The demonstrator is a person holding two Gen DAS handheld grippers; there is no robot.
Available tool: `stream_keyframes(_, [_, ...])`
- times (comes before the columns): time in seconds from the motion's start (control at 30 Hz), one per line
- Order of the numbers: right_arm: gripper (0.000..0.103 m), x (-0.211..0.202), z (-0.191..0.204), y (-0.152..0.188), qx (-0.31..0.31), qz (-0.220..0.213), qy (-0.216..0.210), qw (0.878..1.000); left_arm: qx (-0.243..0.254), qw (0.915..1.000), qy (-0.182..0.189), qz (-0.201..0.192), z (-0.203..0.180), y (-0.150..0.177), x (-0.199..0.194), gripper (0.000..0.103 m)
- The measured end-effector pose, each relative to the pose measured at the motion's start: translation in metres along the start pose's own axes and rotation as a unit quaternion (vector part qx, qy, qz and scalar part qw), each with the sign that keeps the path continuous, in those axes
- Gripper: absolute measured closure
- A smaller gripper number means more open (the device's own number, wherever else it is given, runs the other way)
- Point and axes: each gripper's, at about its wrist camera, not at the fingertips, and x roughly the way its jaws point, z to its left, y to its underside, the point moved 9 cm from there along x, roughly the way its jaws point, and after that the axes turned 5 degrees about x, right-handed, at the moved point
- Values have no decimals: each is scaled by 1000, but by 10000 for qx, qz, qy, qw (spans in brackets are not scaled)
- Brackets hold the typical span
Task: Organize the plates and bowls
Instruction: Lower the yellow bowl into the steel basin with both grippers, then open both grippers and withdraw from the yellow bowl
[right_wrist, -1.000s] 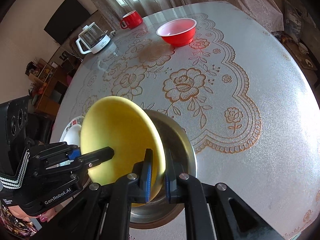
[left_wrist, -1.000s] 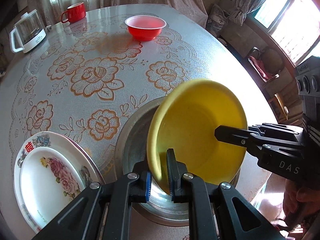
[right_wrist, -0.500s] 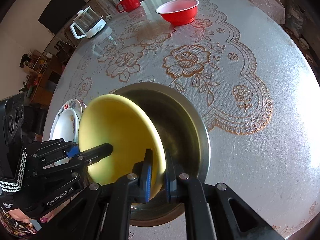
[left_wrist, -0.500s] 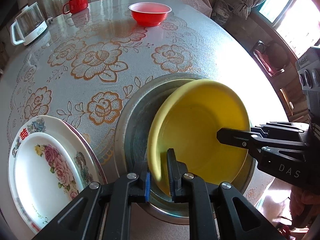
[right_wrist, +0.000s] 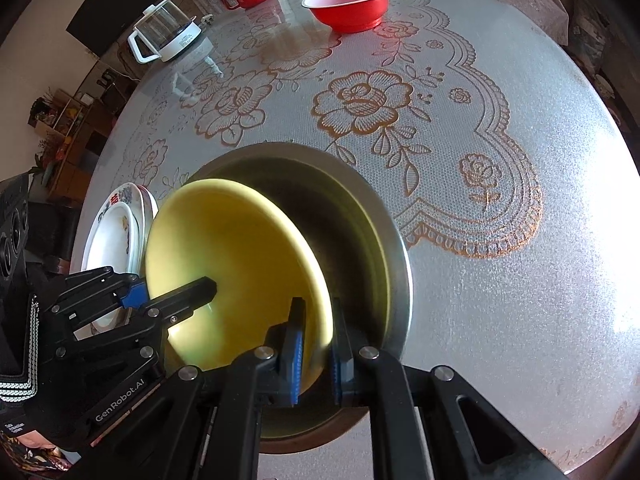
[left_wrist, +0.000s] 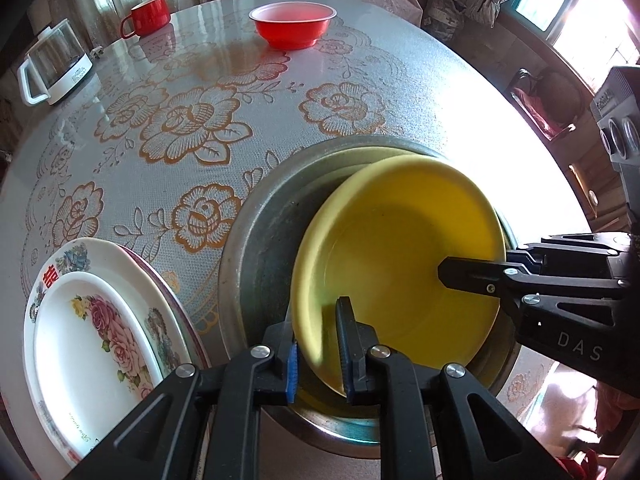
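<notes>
A yellow bowl sits low inside a large steel bowl near the table's front edge. My left gripper is shut on the yellow bowl's left rim. My right gripper is shut on its right rim; it also shows in the left wrist view. The left gripper shows in the right wrist view. A stack of floral plates lies left of the steel bowl. A red bowl stands at the far side.
A red mug and a glass kettle stand at the far left of the round table with its floral cloth. The table's edge runs just below the steel bowl. A window and furniture lie to the right.
Both grippers have lowered the yellow bowl from above the steel bowl down into it, and it has tilted flatter.
</notes>
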Motion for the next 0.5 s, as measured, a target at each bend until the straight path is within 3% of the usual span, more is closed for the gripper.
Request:
stream_keyframes(0.3, [85,-7,4,-2,-234,-66,432,9988,202,9996,-200,25,-1,1,3,86])
stream_keyframes(0.5, [82,-19,4,-8,-445,-269,605,9968,54,9999,-101,15,2,0,2,86])
